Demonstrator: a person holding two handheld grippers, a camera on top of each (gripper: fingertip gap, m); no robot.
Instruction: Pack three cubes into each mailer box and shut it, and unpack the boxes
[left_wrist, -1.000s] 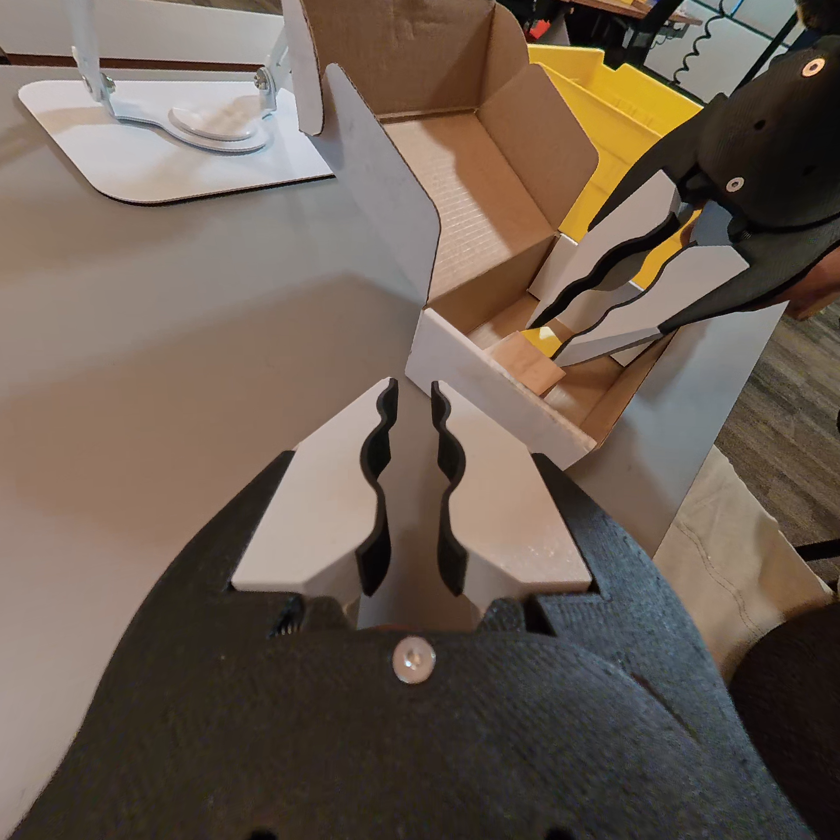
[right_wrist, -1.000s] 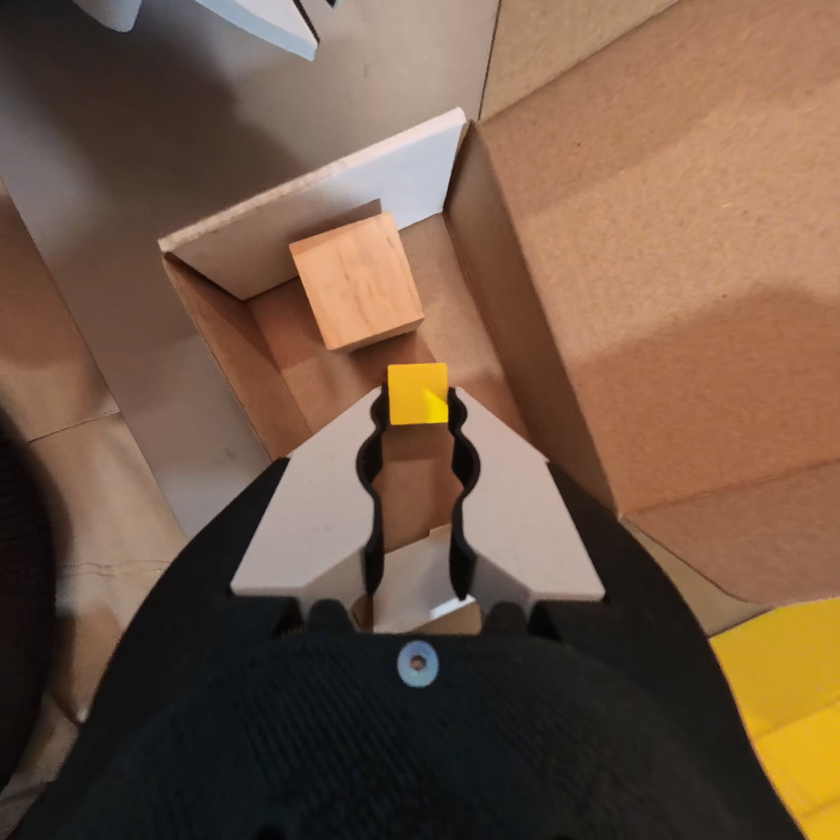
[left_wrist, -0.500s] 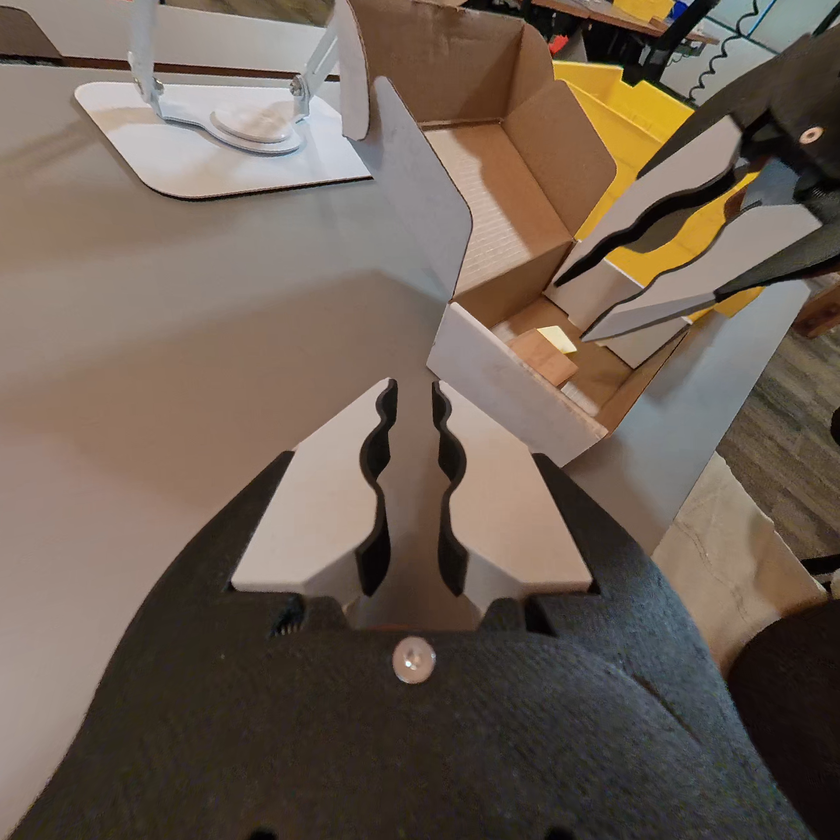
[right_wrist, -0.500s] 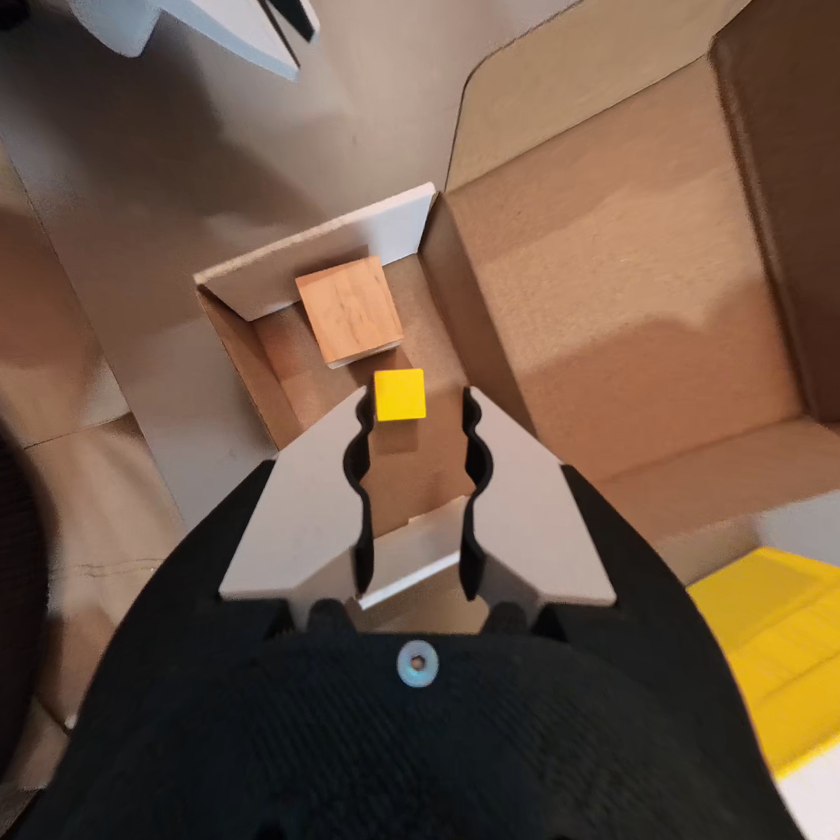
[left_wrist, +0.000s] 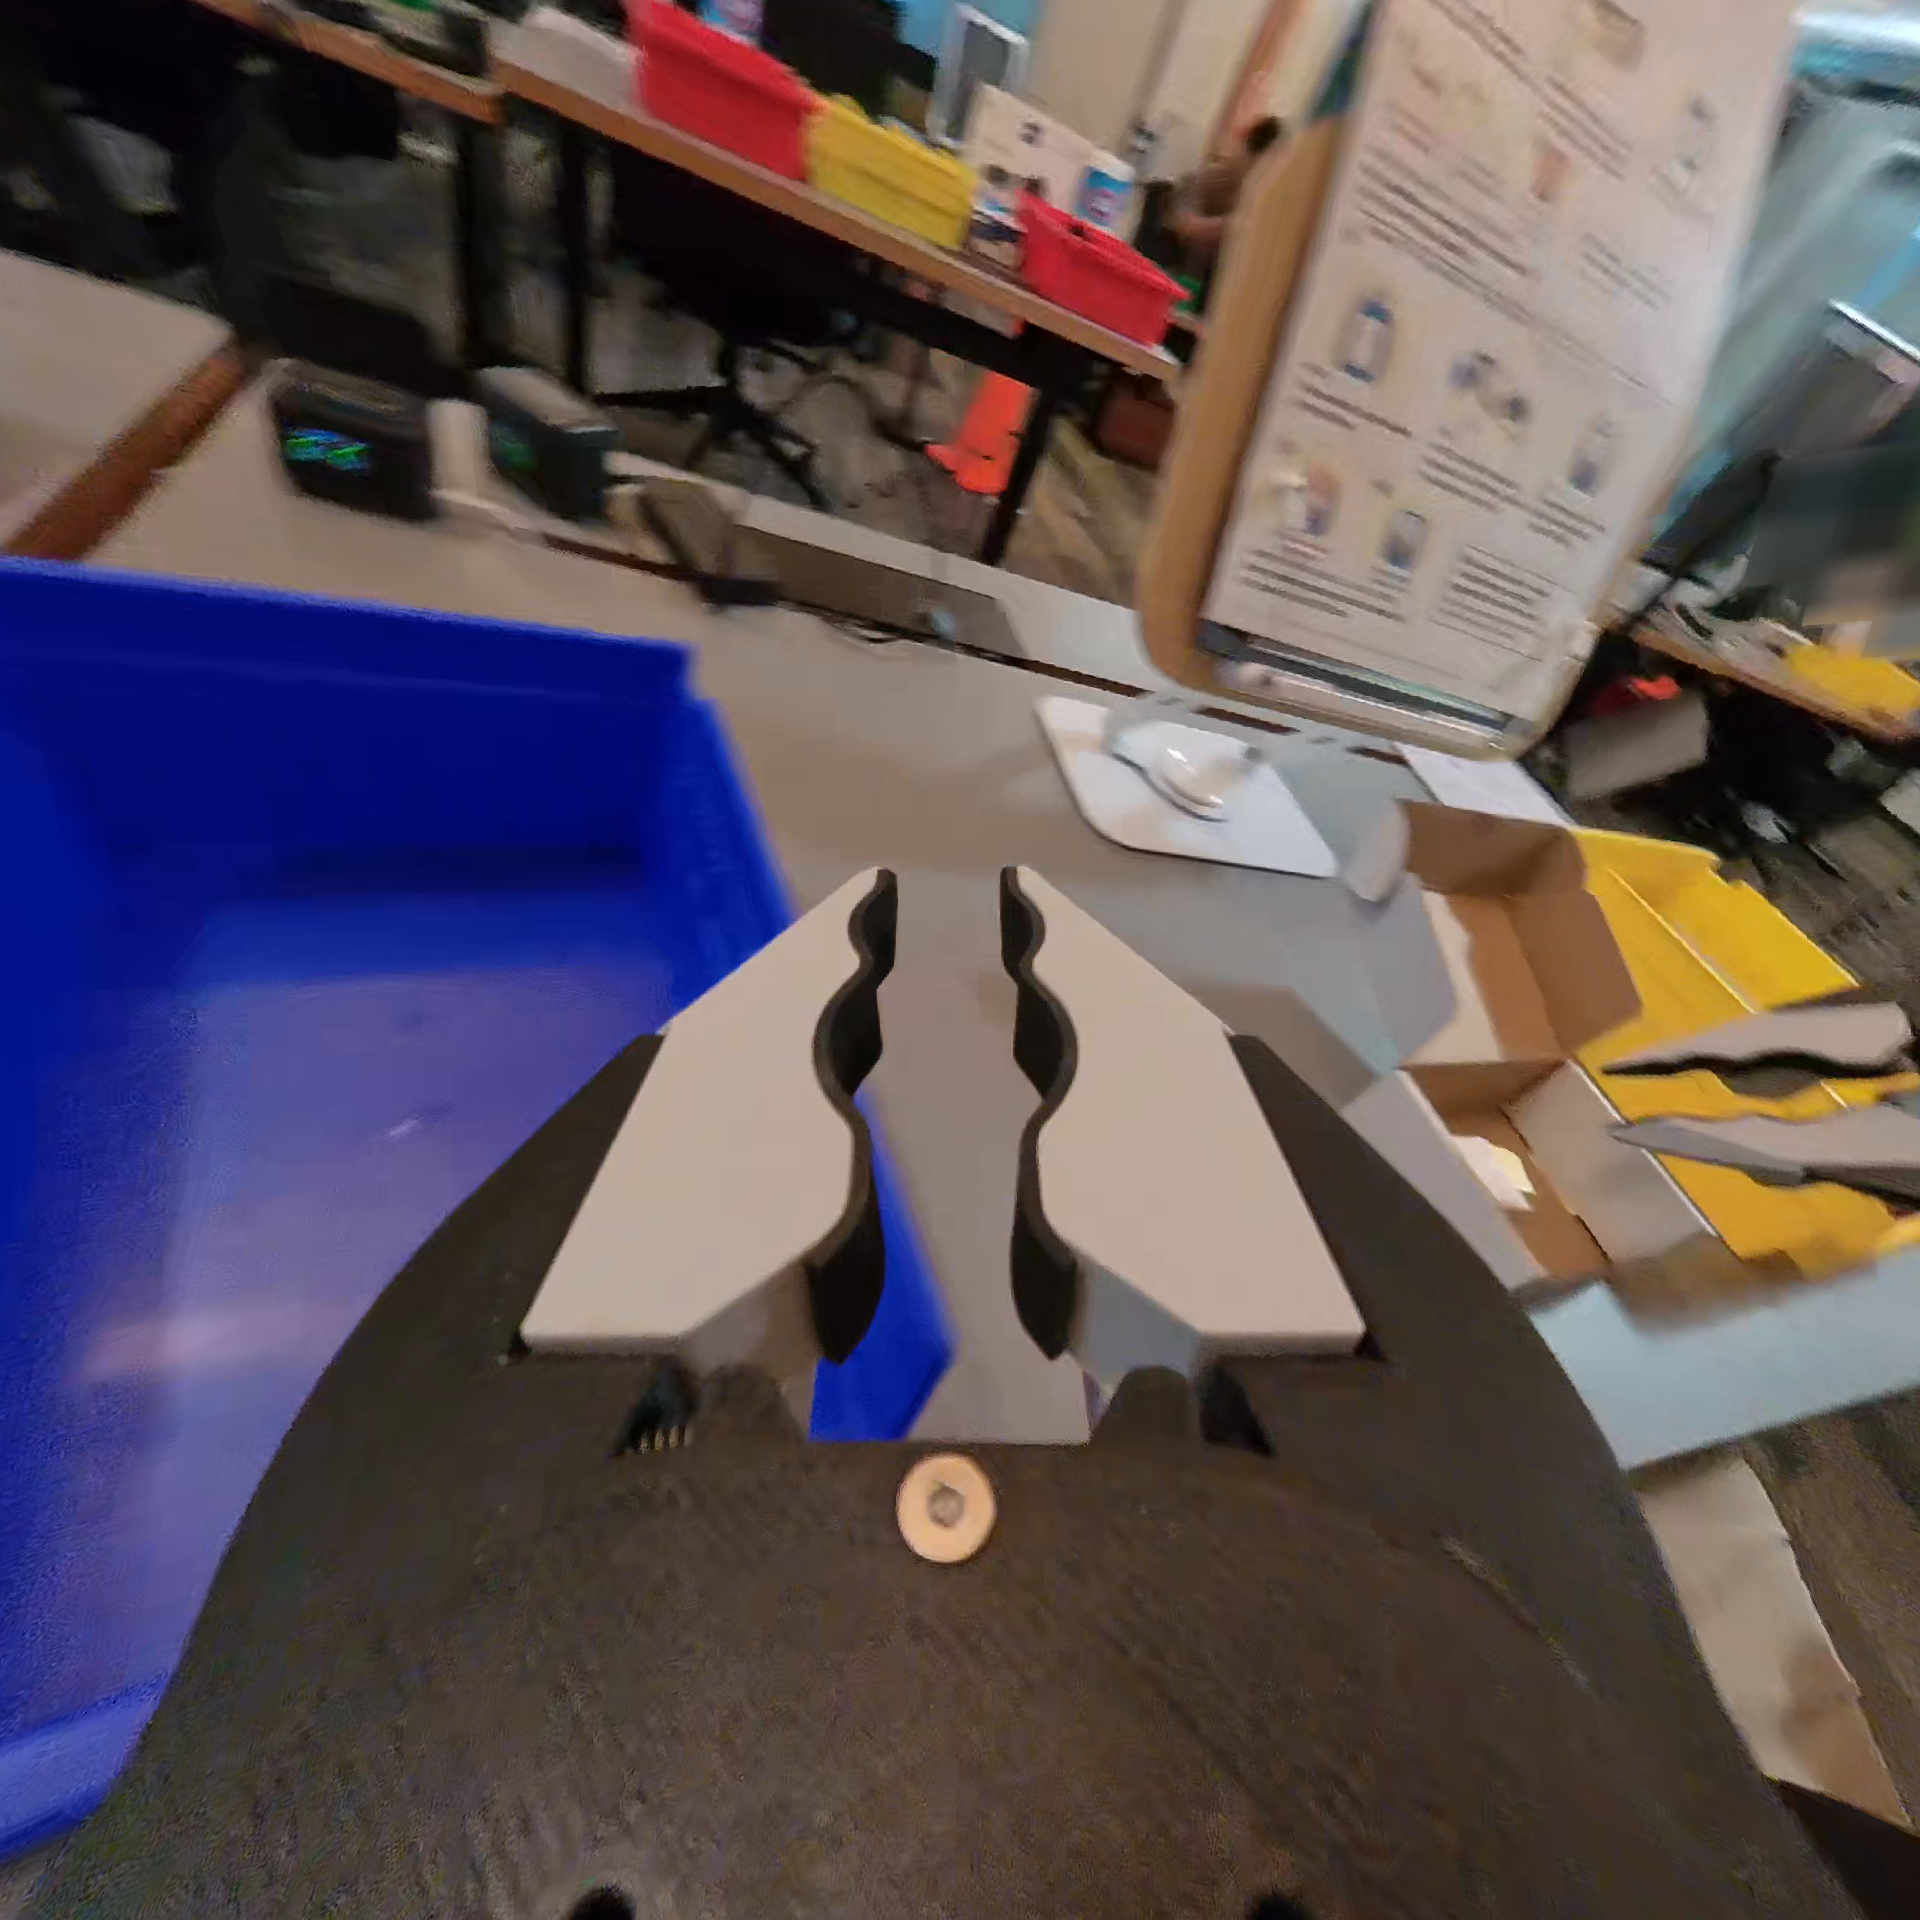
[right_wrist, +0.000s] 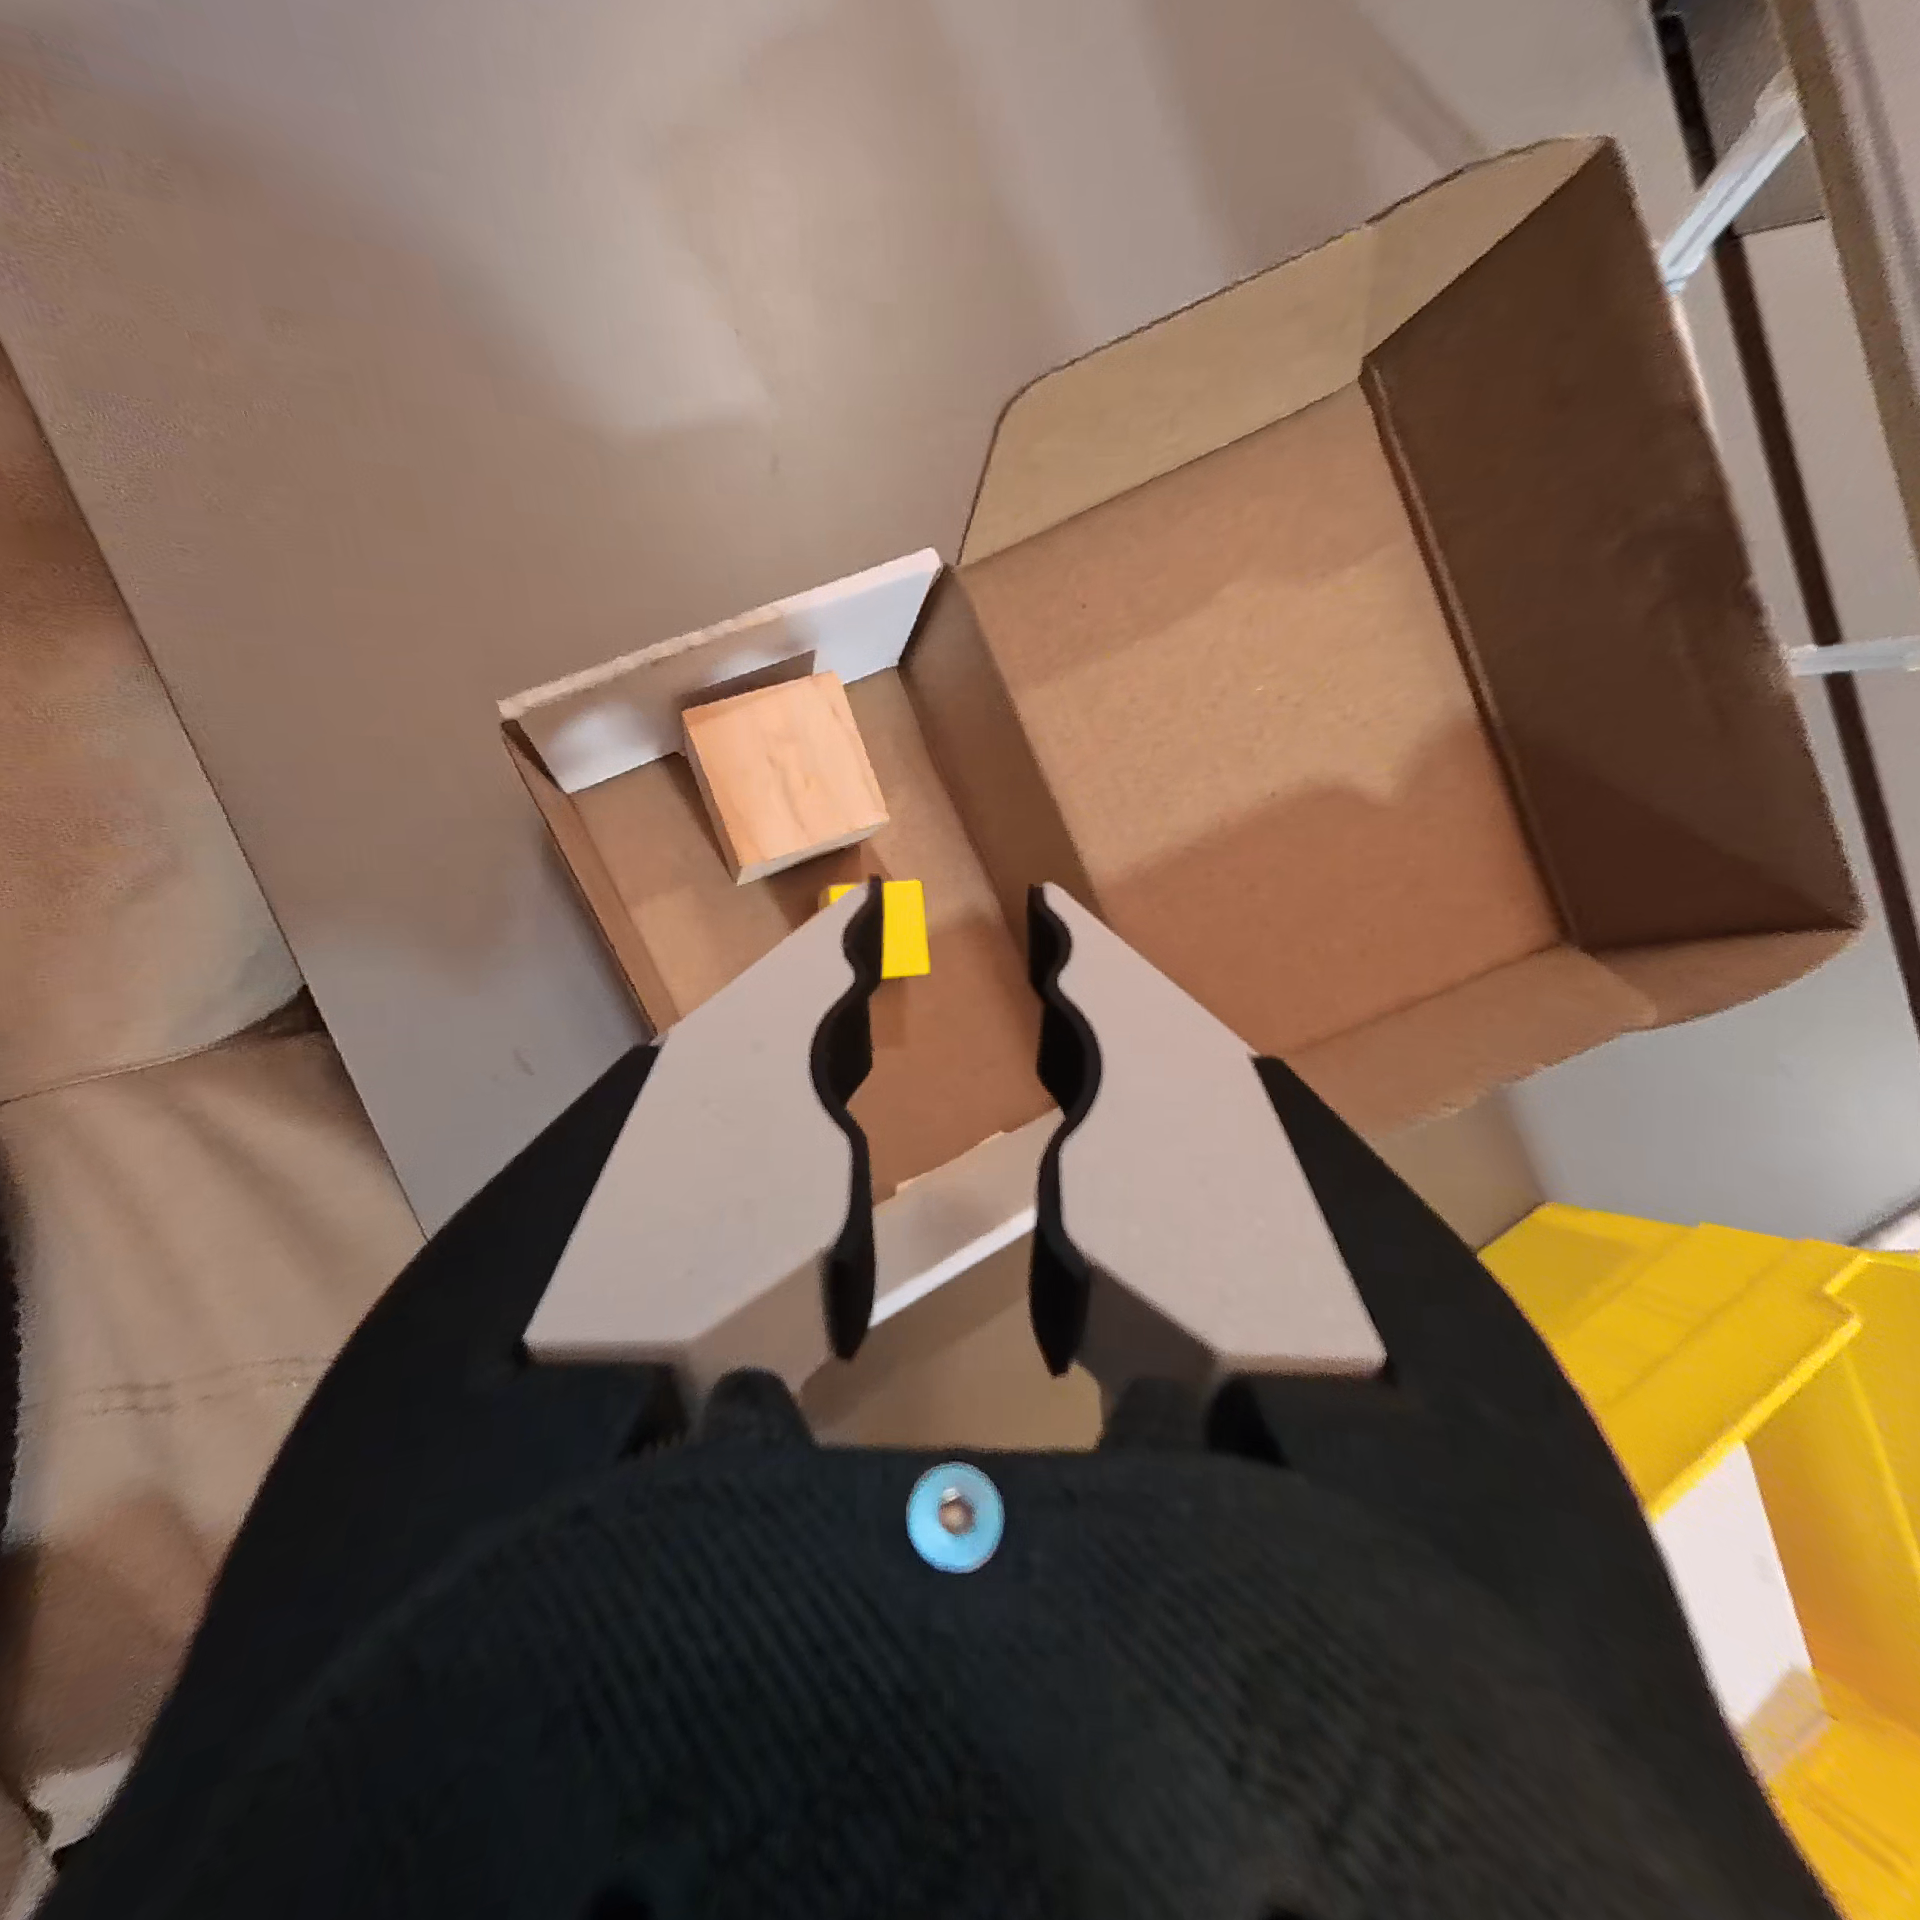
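An open cardboard mailer box (right_wrist: 1299, 727) lies on the grey table, lid folded back. Inside its tray sit a wooden cube (right_wrist: 784, 790) and a small yellow cube (right_wrist: 902, 930), partly hidden by my finger. My right gripper (right_wrist: 951, 899) is open and empty, hovering above the tray over the yellow cube. My left gripper (left_wrist: 940, 883) is open and empty, held over the table next to a blue bin (left_wrist: 312, 935). In the left wrist view the box (left_wrist: 1507, 956) and the right gripper (left_wrist: 1621, 1101) show at the far right.
A yellow bin (right_wrist: 1714, 1403) stands beside the box, also seen in the left wrist view (left_wrist: 1714, 956). A white stand base (left_wrist: 1184, 790) holds an upright board behind the box. The grey table (right_wrist: 416, 364) ends close to the box. Beyond are tables with red and yellow bins. There is about 40 centimetres between the tips of the two grippers. To the wooden cube (right_wrist: 784, 790): right tips about 5 centimetres, left tips about 35 centimetres.
My right gripper let go of the yellow cube in the box, opened and rose. My left gripper swung left and up, away from the box toward the blue bin.
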